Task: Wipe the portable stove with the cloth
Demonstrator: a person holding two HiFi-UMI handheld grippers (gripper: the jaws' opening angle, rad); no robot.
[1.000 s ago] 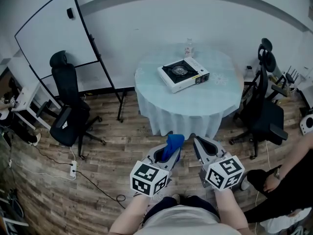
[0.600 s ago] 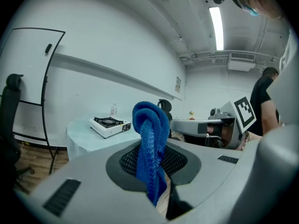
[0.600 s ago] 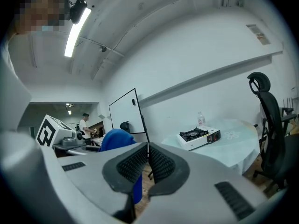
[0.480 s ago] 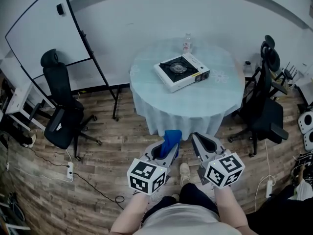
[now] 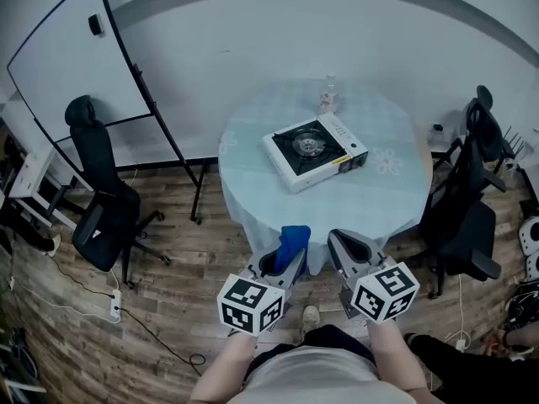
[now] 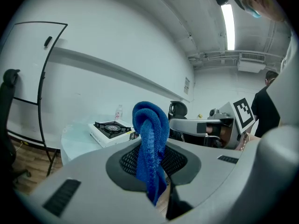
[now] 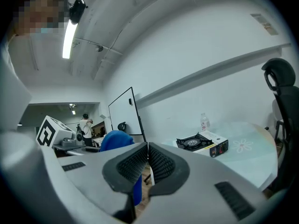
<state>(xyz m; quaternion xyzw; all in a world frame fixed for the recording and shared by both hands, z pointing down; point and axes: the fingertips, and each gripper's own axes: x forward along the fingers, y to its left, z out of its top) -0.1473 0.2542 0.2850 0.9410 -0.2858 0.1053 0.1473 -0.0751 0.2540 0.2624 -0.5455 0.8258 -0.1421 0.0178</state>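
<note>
Looking down, I see a wood-plank floor point(image 5: 168, 293) running to a pale wall, and a whiteboard point(image 5: 63, 57) on a black stand leaning off at the far left. Ahead of me stands a round table point(image 5: 383, 200) under a light cloth that hangs down its sides. One black office chair point(image 5: 101, 200) sits well apart from it on the left, below the whiteboard; another point(image 5: 472, 217) stands close by its right edge.

On the table, a little left of centre, lies the portable stove point(image 5: 314, 151), a white box with a black burner, turned at an angle to me. It is well apart from both tools.

My left hand-held gripper point(image 5: 282, 268) hangs low in front of me, short of the table's near edge, its marker cube toward my body. Its jaws are clamped on the cloth point(image 6: 150, 139), a blue terry cloth whose bunched loop stands up above the pads while a tail hangs below them. My right hand-held gripper point(image 5: 354, 255) is just beside it at the same height; its ribbed pads are pressed together with nothing between them.

From the right gripper view the blue cloth shows just to the left of those closed jaws. Behind the stove, near the table's far edge, stands a small clear bottle point(image 5: 326, 99).
</note>
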